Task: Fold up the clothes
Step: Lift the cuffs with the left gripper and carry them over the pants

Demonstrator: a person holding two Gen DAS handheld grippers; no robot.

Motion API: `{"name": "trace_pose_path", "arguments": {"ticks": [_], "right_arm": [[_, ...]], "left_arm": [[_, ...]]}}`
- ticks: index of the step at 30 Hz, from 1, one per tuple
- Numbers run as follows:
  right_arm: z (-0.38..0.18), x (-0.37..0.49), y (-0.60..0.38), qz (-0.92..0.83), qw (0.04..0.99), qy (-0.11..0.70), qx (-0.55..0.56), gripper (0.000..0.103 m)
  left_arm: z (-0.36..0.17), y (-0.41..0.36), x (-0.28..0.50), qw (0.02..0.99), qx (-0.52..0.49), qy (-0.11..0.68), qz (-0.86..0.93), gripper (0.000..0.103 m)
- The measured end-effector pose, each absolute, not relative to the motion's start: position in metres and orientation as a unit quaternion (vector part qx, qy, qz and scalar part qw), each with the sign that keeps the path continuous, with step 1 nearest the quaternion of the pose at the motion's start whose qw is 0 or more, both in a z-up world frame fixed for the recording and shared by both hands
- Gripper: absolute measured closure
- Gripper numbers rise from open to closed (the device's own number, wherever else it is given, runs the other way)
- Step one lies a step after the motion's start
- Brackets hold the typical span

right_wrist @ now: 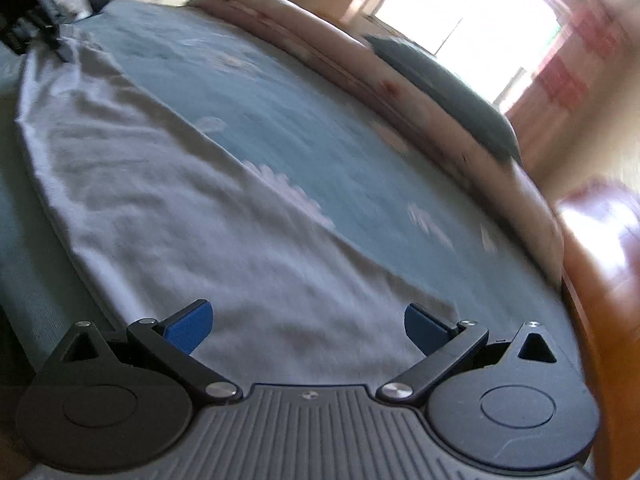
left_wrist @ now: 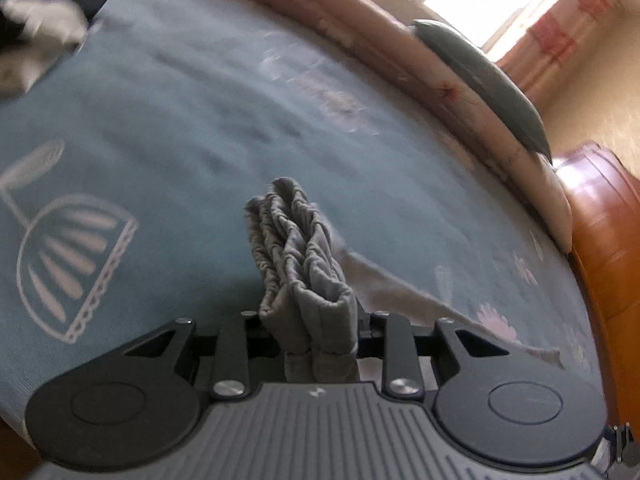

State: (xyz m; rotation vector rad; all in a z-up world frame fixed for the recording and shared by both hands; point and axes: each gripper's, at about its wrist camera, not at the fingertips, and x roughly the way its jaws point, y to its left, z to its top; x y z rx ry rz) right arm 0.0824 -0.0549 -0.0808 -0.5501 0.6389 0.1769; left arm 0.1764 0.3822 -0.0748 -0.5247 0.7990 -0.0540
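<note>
In the left wrist view, my left gripper (left_wrist: 316, 320) is shut on the gathered elastic waistband (left_wrist: 296, 248) of a grey garment. The band stands bunched up between the jaws, and the rest of the cloth (left_wrist: 420, 296) trails off to the right over the teal bedsheet (left_wrist: 160, 100). The right wrist view shows the same grey garment (right_wrist: 160, 208) stretched out flat along the bedsheet (right_wrist: 300, 128). My right gripper (right_wrist: 308, 326) hovers open over its near end, with its blue pads (right_wrist: 188, 326) wide apart and nothing between them. The garment's far end runs into a dark blurred shape (right_wrist: 28, 28).
A rolled pinkish quilt (left_wrist: 360, 40) and a grey-green pillow (left_wrist: 488, 84) line the bed's far side. An orange wooden bed frame (left_wrist: 608, 220) borders the right. Dark and white clothes (left_wrist: 40, 12) lie at the top left corner. A bright window (right_wrist: 472, 12) is behind.
</note>
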Motion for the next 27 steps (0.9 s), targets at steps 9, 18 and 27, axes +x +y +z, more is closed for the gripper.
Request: {"name": "trace_pose_path", "arguments": {"ticks": [9, 18, 27], "right_arm": [[-0.076, 0.078, -0.073, 0.084, 0.923, 0.305, -0.219, 0.000], [-0.081, 0.077, -0.092, 0.076, 0.926, 0.313, -0.195, 0.000], [-0.086, 0.079, -0.102, 0.067, 0.927, 0.321, -0.182, 0.000]], "left_arm": [[-0.015, 0.322, 0.173, 0.902, -0.223, 0.356, -0.101, 0.075], [0.002, 0.266, 0.192, 0.892, -0.229, 0.358, -0.154, 0.075], [-0.001, 0.214, 0.202, 0.883, -0.216, 0.365, -0.203, 0.075]]}}
